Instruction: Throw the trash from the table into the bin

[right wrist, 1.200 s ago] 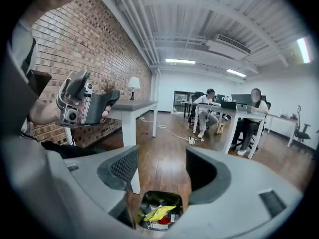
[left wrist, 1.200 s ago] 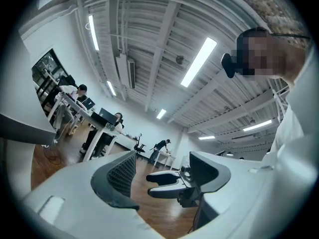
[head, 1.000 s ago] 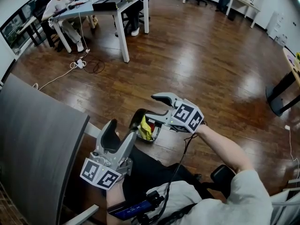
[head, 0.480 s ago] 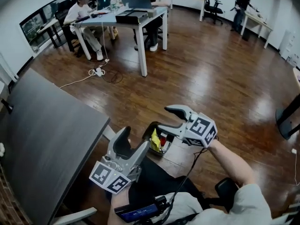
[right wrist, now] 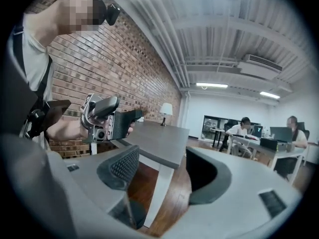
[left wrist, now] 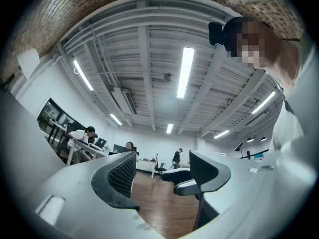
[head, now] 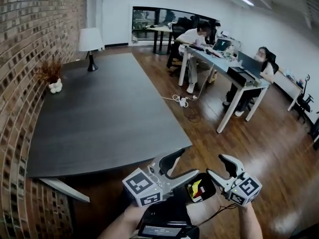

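The left gripper (head: 187, 163) is released, its jaws apart with only air between them. The right gripper (head: 218, 166) beside it gapes empty too. Below and between the two, a black bin (head: 210, 184) sits on the wooden floor (head: 259, 148) with yellow and red trash (head: 196, 188) inside. Just beyond is the dark table (head: 109, 118), carrying a lamp (head: 90, 45) and a small potted plant (head: 52, 78) near the brick wall (head: 30, 59).

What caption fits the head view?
Open and empty, left gripper and right gripper hang near the bin by the dark table.
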Motion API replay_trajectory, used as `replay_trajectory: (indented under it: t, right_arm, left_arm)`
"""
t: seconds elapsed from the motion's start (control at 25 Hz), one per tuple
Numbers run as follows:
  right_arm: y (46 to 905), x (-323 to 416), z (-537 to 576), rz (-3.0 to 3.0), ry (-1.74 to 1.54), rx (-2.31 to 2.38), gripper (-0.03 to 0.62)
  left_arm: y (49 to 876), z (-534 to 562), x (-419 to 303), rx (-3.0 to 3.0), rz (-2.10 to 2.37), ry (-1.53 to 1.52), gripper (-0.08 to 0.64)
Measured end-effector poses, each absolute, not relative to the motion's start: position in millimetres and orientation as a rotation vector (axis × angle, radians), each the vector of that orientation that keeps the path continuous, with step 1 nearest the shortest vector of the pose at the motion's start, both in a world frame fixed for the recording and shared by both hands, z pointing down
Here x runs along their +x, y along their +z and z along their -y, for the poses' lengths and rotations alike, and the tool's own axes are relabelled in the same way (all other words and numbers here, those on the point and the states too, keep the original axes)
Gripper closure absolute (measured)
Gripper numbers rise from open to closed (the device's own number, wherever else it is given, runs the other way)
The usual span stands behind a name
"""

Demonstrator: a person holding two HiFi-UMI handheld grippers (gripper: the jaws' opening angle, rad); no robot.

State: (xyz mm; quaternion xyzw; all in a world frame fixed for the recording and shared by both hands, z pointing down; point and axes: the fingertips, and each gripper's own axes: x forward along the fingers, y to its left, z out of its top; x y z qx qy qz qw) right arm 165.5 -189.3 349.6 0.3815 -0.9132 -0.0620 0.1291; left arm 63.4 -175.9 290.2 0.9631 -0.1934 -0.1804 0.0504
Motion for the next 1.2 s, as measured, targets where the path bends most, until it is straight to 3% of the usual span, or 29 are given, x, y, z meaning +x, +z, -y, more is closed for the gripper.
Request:
replay_trajectory:
  t: [0.68, 1.0, 1.2]
  right_arm:
    - [327, -62, 162, 2.865, -0.446, 0.417, 0.302]
    - [331, -127, 155, 2.862, -0.439, 0.290, 0.302]
    - [336, -126, 166, 2.843, -0.406, 0.354, 0.302]
  left_arm:
    - [273, 123, -173, 2.807, 1.428, -0.515, 0.230]
    - [283, 86, -255, 2.673, 1.655, -0.544, 0.230]
    - [295, 87, -281, 2.628, 1.674, -0.556, 0.230]
